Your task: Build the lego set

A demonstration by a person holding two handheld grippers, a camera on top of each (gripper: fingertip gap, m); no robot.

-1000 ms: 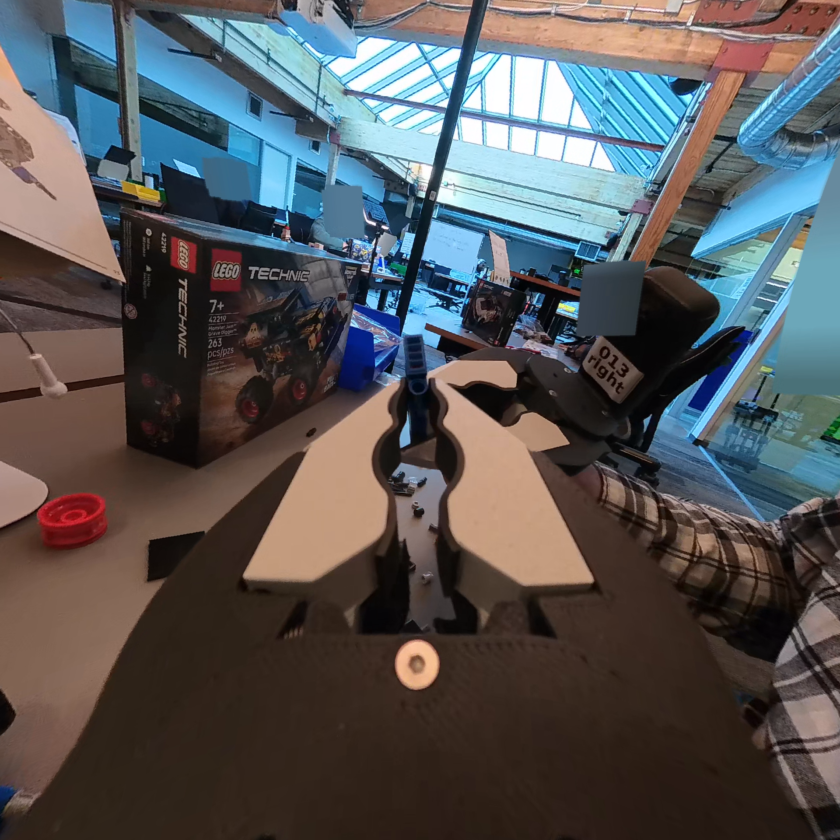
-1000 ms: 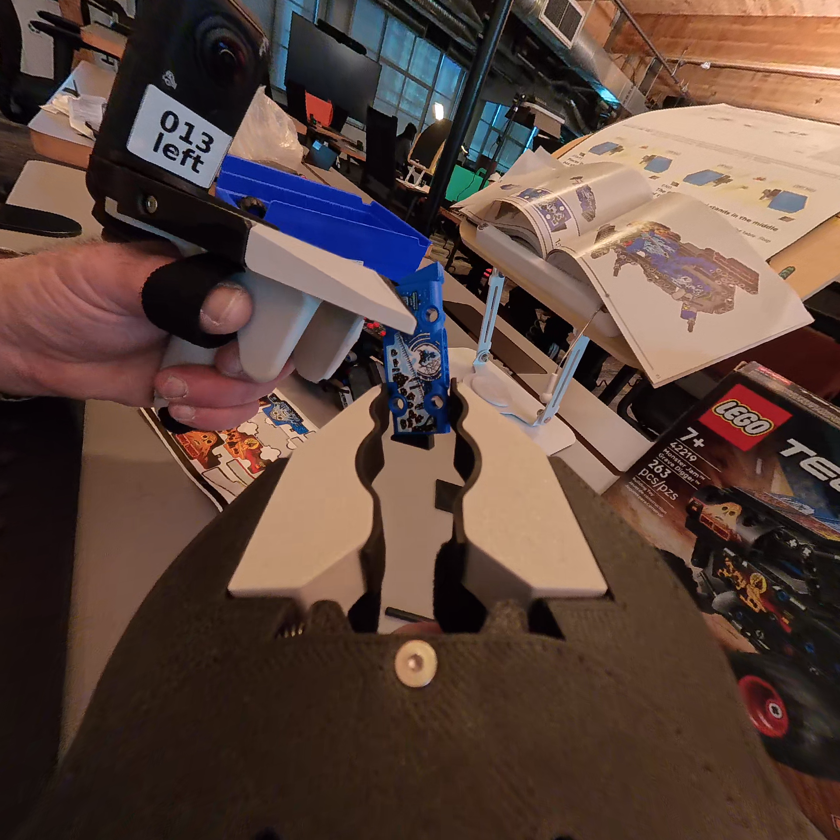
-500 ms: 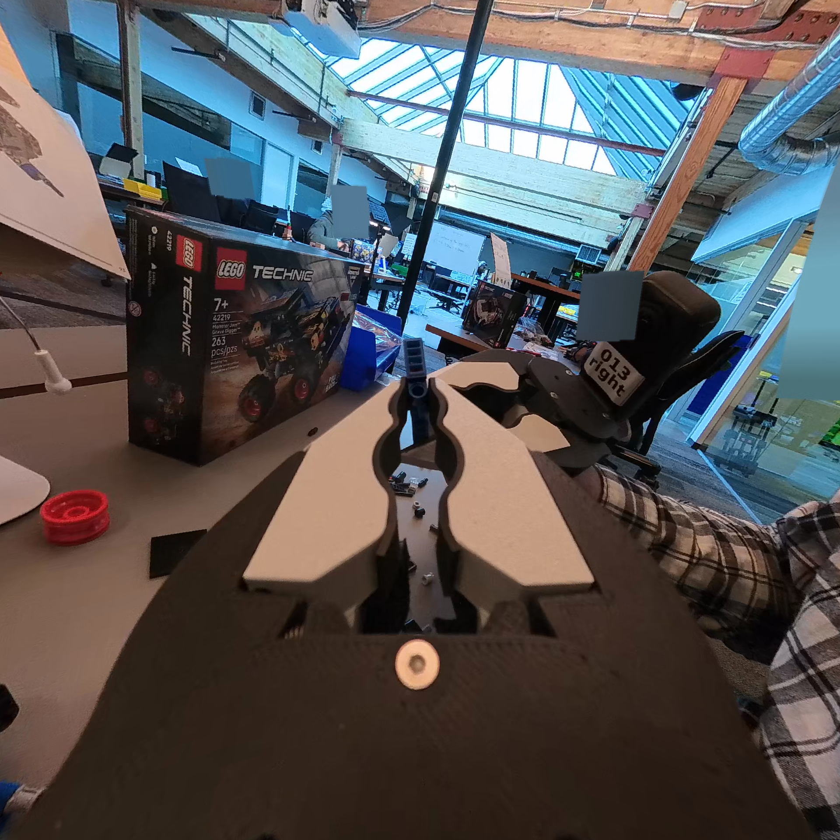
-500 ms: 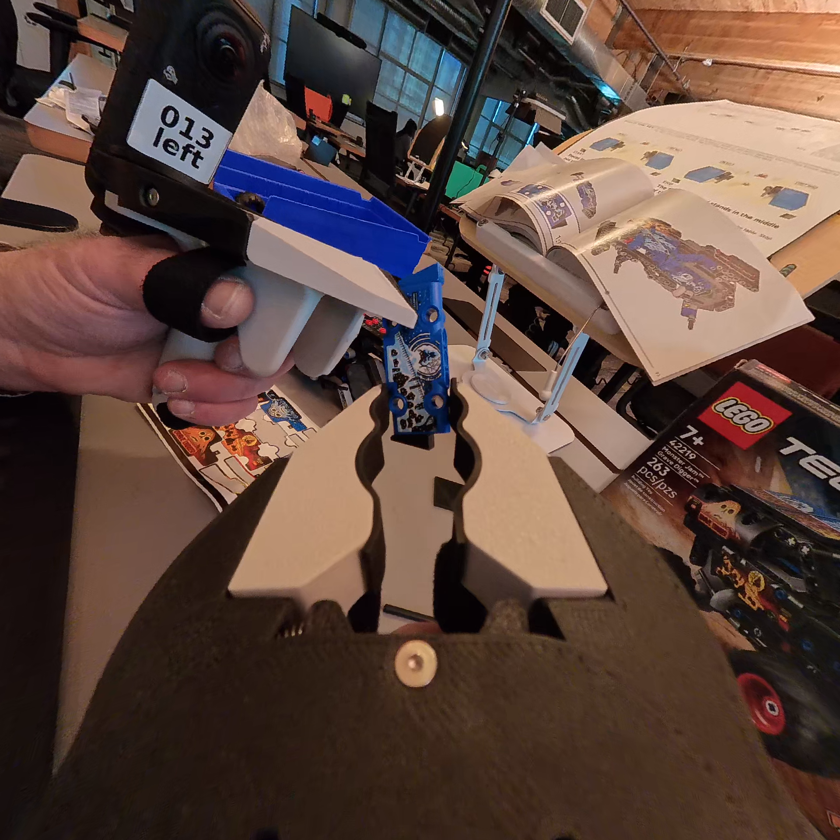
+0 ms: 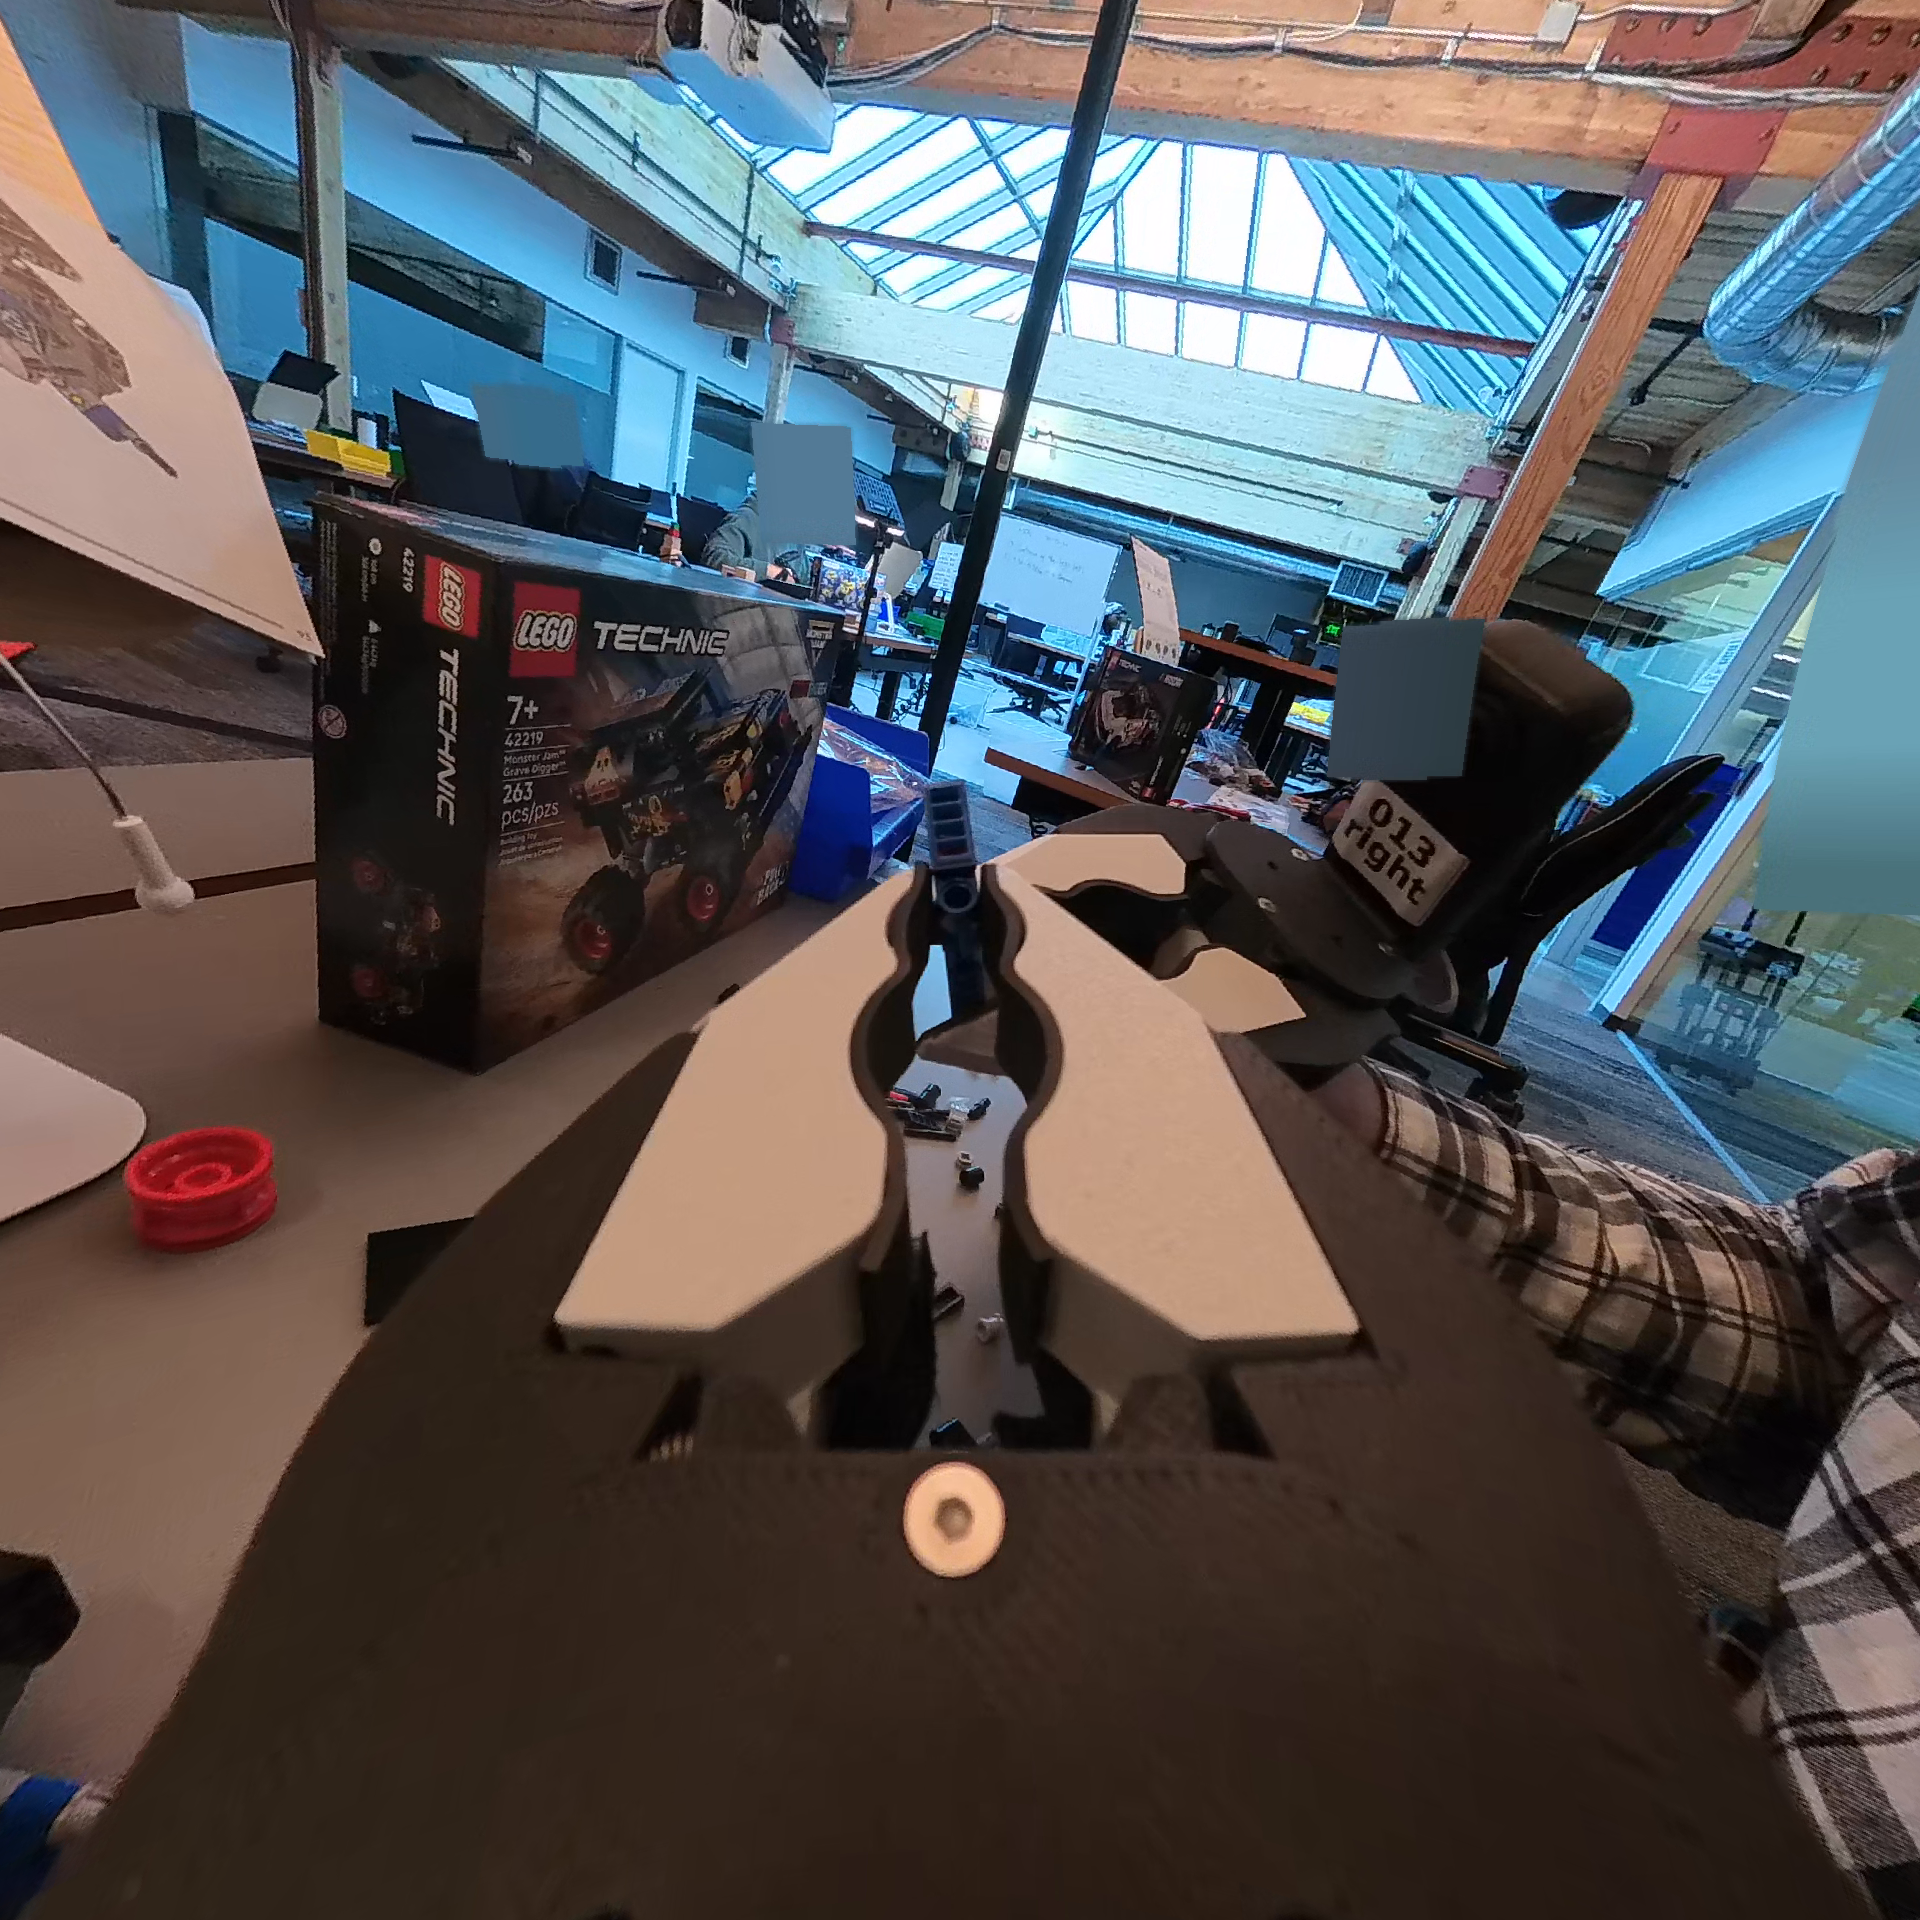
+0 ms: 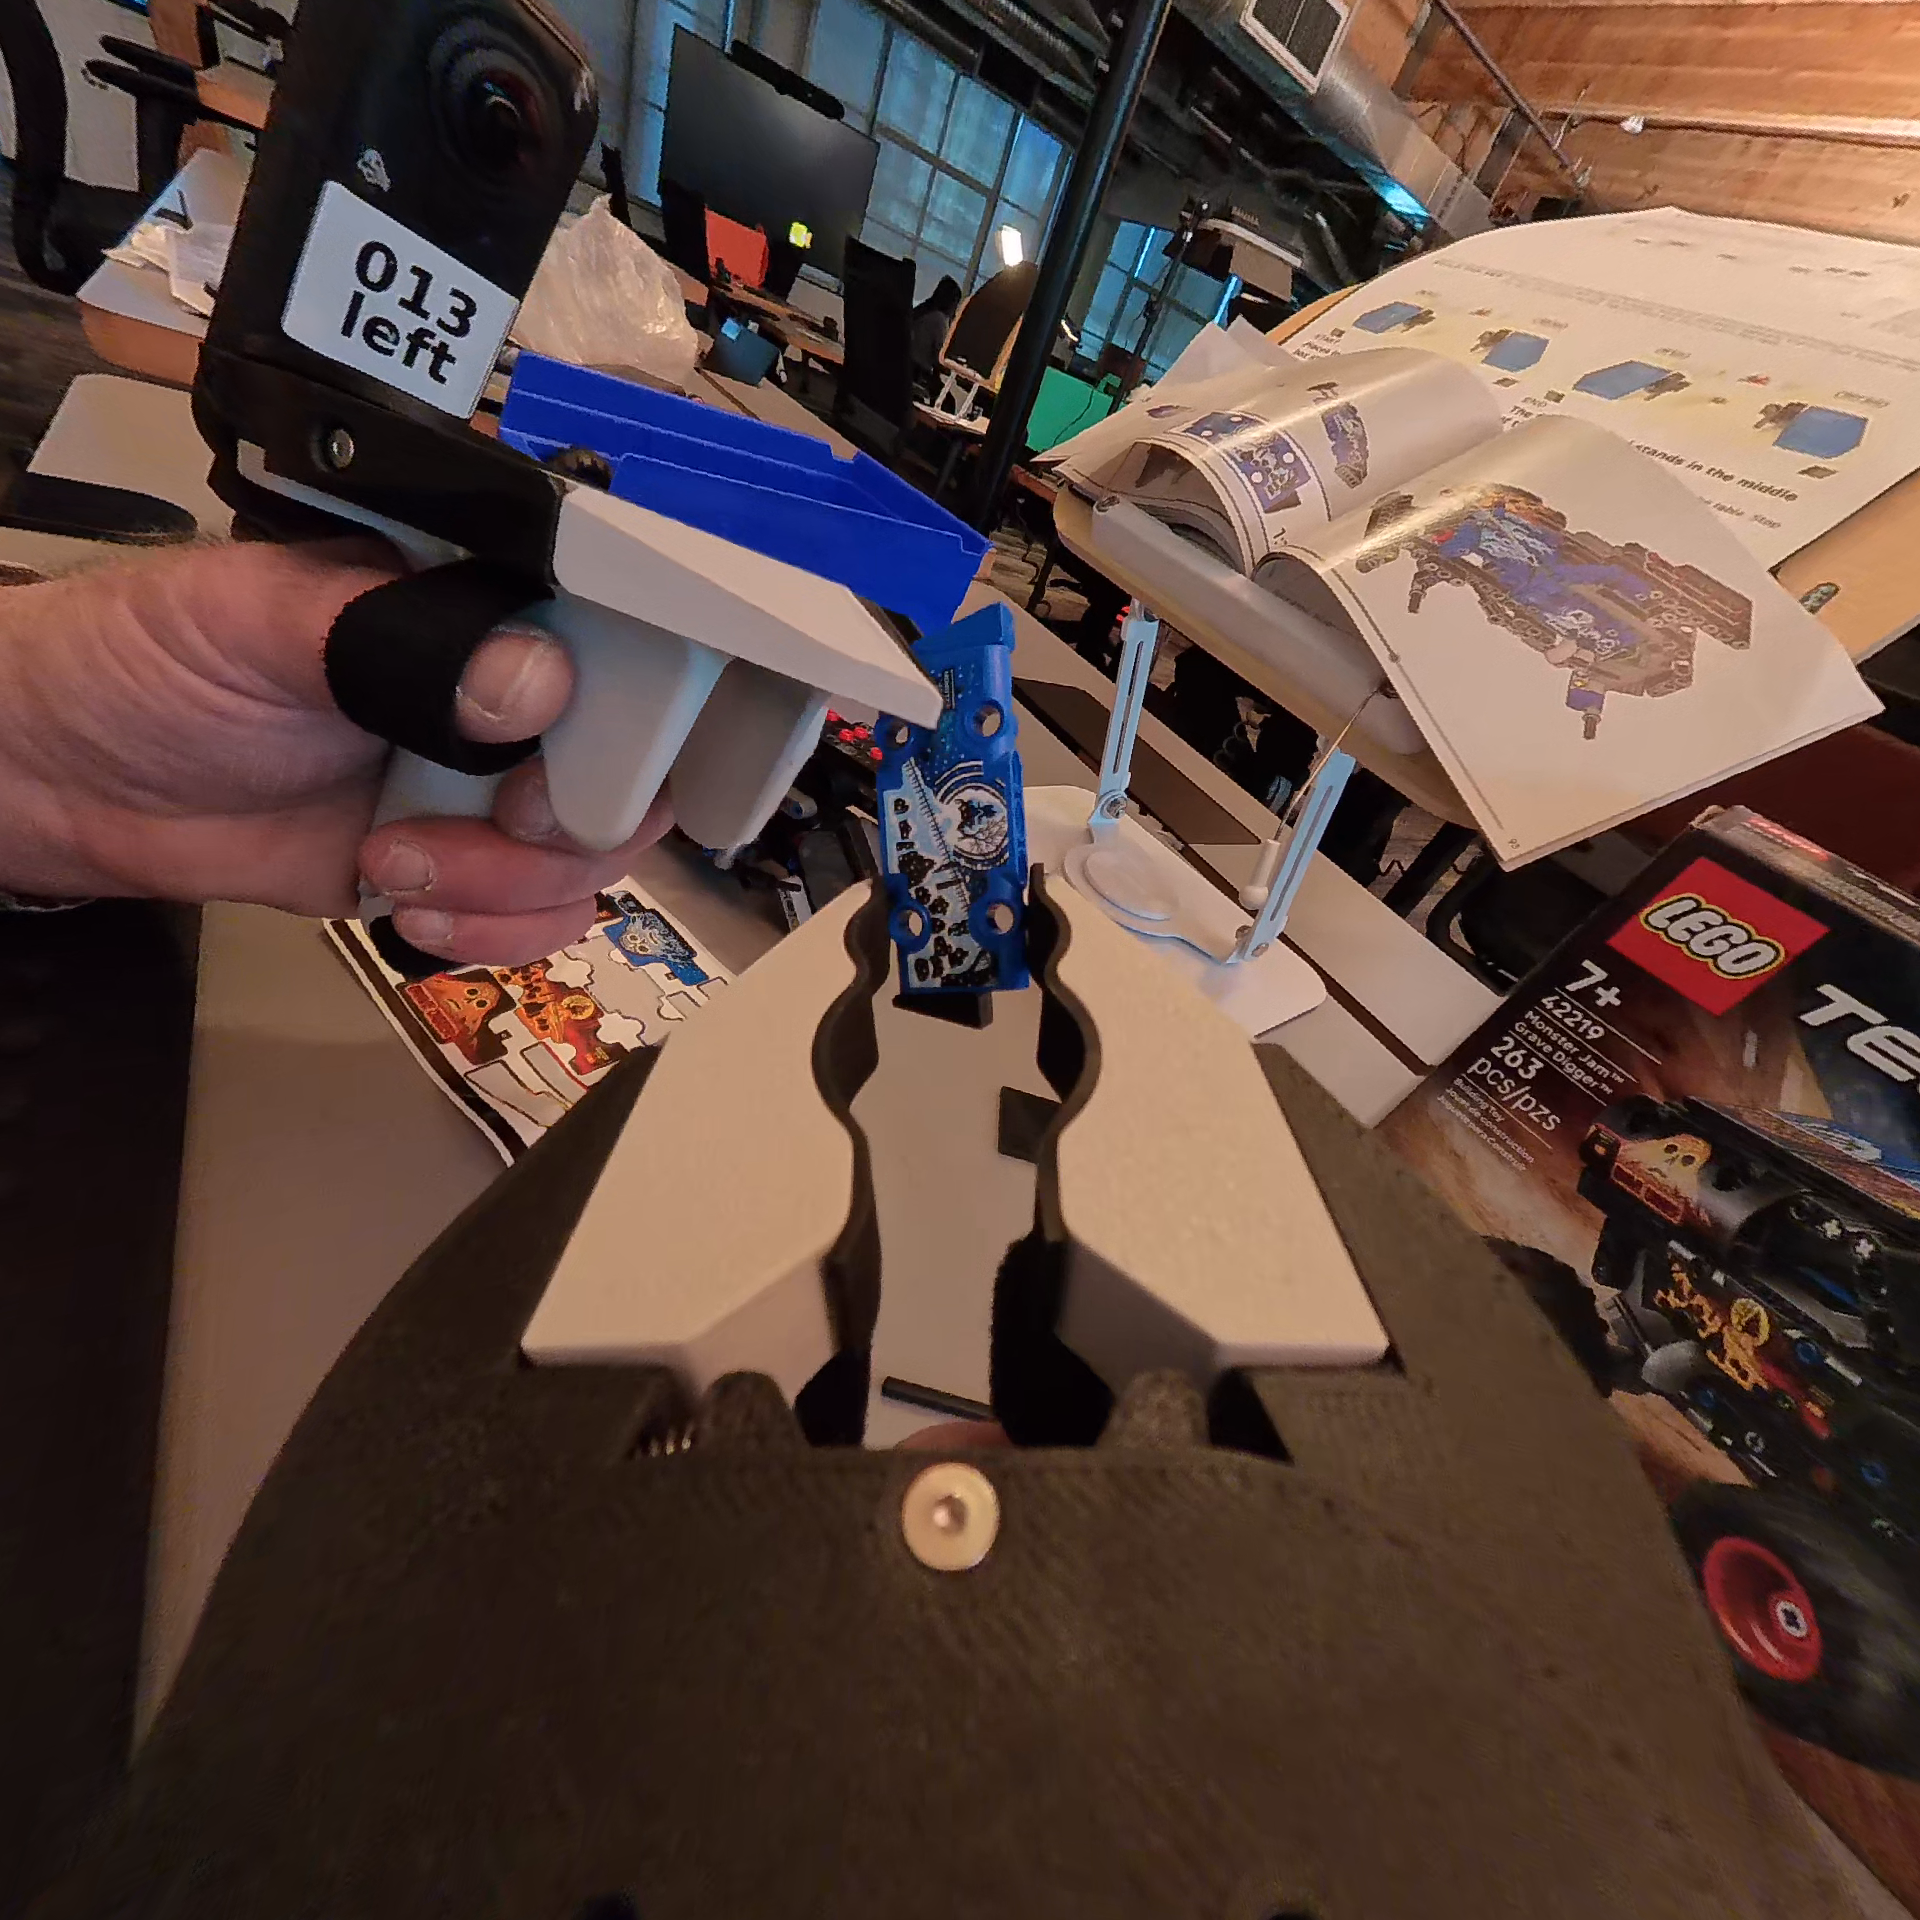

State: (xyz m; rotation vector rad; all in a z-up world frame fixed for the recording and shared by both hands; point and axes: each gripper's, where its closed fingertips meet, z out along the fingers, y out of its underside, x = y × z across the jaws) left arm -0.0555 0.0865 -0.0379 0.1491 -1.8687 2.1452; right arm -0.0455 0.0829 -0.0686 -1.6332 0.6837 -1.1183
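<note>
I have both grippers clamped on the same blue panel (image 6: 954, 821), which is lifted clear of the table (image 5: 208, 1382) between them. From the right wrist view, my right gripper (image 6: 951, 914) pinches the panel's lower end between its fingertips, printed face toward the camera, the piece standing nearly upright with a slight lean. The left gripper (image 6: 914, 686) comes in from the left and grips the panel's upper part; a bare hand (image 6: 208, 748) wraps its handle, one finger through a black loop. In the left wrist view I see the panel (image 5: 951, 842) edge-on, a thin dark-blue strip squeezed between the left gripper (image 5: 954, 894) tips, with the right gripper (image 5: 1132, 904) just behind and to the right, held by an arm in a plaid sleeve (image 5: 1621, 1278). Below the gap between my left fingers (image 5: 748, 1122), small loose black pieces (image 5: 930, 1107) lie scattered on the table. A red wheel hub (image 5: 201, 1187) lies flat to the left, near a black square (image 5: 400, 1252). The set's box (image 5: 561, 769) stands upright behind them. An open instruction booklet (image 6: 1455, 582) rests on a white stand (image 6: 1195, 862), a sticker sheet (image 6: 530, 997) lies on the table under the hand, and a blue bin (image 6: 748, 488) sits behind the left gripper.
</note>
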